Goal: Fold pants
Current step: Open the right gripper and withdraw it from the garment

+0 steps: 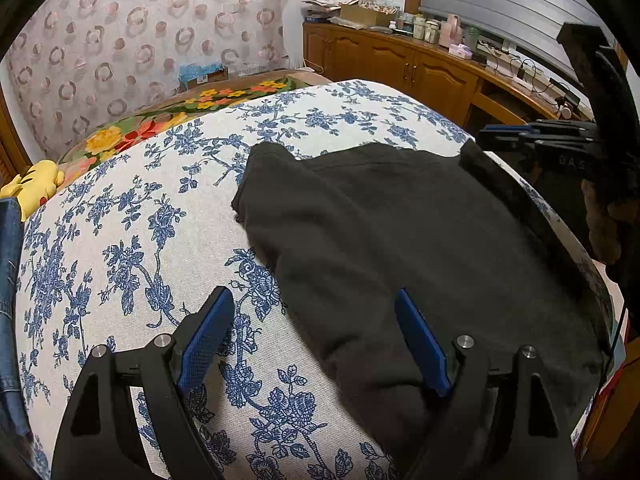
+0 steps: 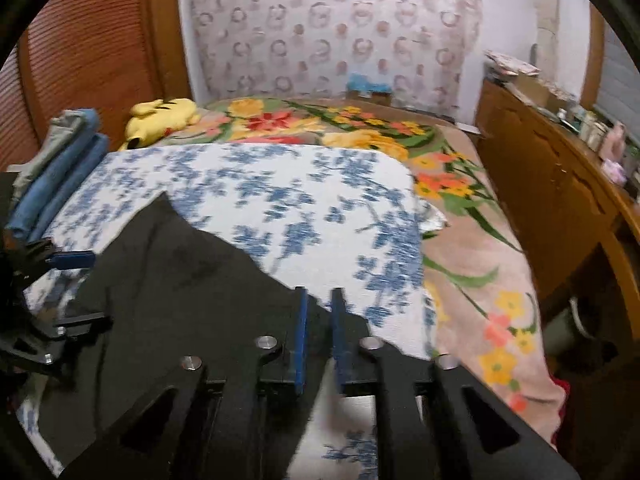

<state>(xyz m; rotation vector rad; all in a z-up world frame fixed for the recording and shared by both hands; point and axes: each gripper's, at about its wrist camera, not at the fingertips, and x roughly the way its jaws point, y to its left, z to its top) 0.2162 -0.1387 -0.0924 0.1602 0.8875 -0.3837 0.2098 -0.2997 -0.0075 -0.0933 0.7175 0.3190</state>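
Observation:
Black pants (image 1: 400,240) lie in a folded heap on the blue-flowered white cloth (image 1: 140,240). My left gripper (image 1: 316,300) is open and empty, its jaws spread over the pants' near left edge. My right gripper (image 1: 516,132) shows at the pants' far right corner. In the right wrist view the right gripper (image 2: 320,300) has its blue pads nearly together on the edge of the pants (image 2: 180,280), which looks pinched between them. The left gripper (image 2: 76,260) shows at the left edge, open.
A stack of folded jeans (image 2: 56,168) lies at the cloth's left side. A yellow plush toy (image 2: 164,116) sits on the flowered blanket (image 2: 480,248) behind. Wooden cabinets (image 1: 400,60) with clutter stand to the right. A patterned curtain (image 1: 140,32) hangs behind.

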